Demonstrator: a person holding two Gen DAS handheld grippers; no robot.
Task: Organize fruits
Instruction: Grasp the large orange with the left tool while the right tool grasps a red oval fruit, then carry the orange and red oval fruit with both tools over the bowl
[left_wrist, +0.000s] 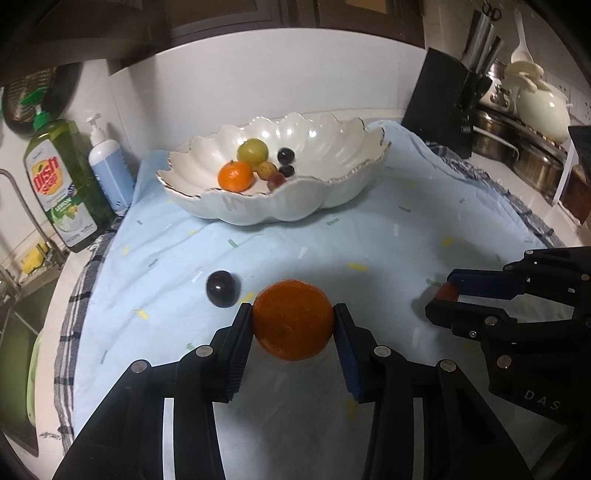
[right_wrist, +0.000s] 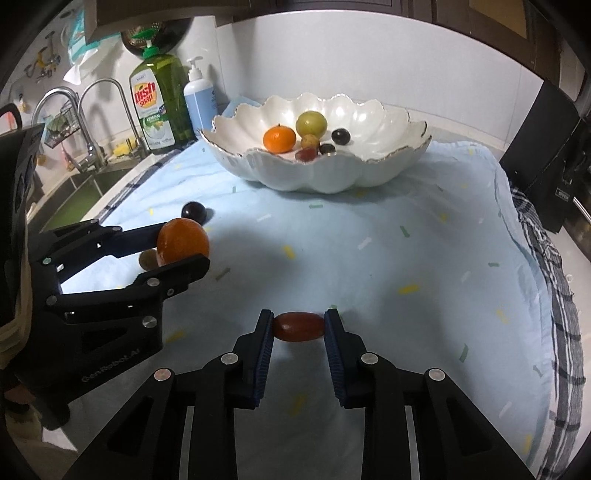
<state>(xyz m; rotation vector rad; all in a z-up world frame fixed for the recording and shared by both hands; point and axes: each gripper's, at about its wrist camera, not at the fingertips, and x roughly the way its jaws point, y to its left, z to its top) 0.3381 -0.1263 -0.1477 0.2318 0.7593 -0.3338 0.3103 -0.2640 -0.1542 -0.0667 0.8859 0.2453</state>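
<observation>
My left gripper (left_wrist: 293, 319) is shut on an orange mandarin (left_wrist: 293, 319), near the light blue cloth; it also shows in the right wrist view (right_wrist: 183, 242). My right gripper (right_wrist: 299, 326) is shut on a small red oblong fruit (right_wrist: 299, 326), also seen in the left wrist view (left_wrist: 447, 292). A white scalloped bowl (left_wrist: 332, 192) at the back holds a mandarin (left_wrist: 235, 176), a green fruit (left_wrist: 252, 151), dark grapes and small fruits. A dark grape (left_wrist: 221, 288) lies on the cloth left of my left gripper. A small brownish fruit (right_wrist: 147, 259) lies behind the left fingers.
Green dish soap bottle (left_wrist: 62, 184) and a blue pump bottle (left_wrist: 109, 166) stand at the back left by the sink (right_wrist: 74, 192). A black knife block (left_wrist: 443, 107), pots and a cream teapot (left_wrist: 543, 107) stand at the back right. A checked towel edges the cloth.
</observation>
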